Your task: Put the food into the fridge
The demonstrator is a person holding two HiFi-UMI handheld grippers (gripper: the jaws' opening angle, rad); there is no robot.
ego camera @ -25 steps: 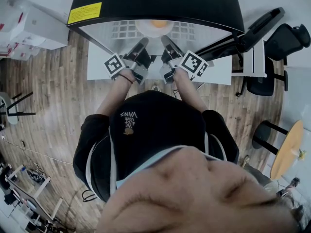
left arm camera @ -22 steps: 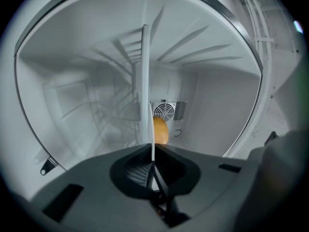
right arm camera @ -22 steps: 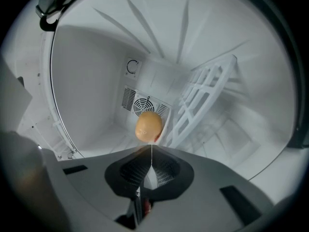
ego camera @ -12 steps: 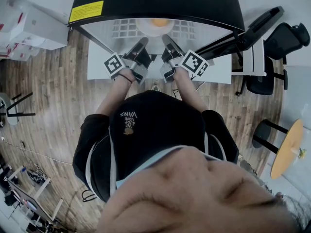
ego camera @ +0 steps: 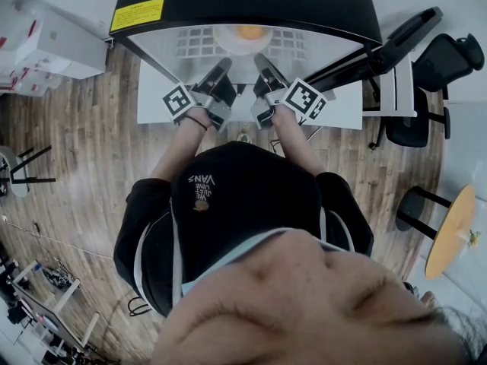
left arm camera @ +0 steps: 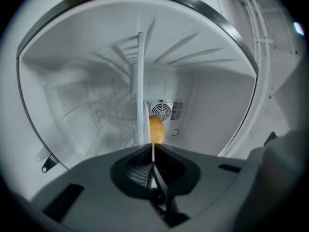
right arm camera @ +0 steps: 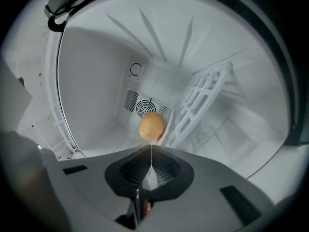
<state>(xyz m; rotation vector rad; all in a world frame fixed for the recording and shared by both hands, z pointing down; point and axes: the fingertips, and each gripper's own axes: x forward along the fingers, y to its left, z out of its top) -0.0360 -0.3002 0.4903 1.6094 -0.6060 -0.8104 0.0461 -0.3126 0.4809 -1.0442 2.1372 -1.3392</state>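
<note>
Food is sitting inside the fridge [ego camera: 243,2]; the one piece showing is an orange [right arm camera: 152,125], resting deep in the white compartment, right against the white wire rack [right arm camera: 203,98] and just in front of the round fan grille [right arm camera: 145,108] on the back wall; neither gripper is touching it

The left gripper [left arm camera: 152,151] is pointing into the compartment with its jaws pressed together and nothing between them; only a thin bright slit is showing where they are meeting; the right gripper [right arm camera: 151,151] is doing the same from the other side, jaws closed and empty, with the orange lying a little beyond its tips

Judging from this, the placing step is looking finished for this item: the orange is lying free in the fridge and no grip is acting on it; what is remaining seems to be drawing both grippers out of the opening; the door [ego camera: 403,40] is standing open at the person's right, so shutting it may be waiting too; no other food is showing outside the fridge in the head view, so whether more is waiting to go in I cannot tell
</note>
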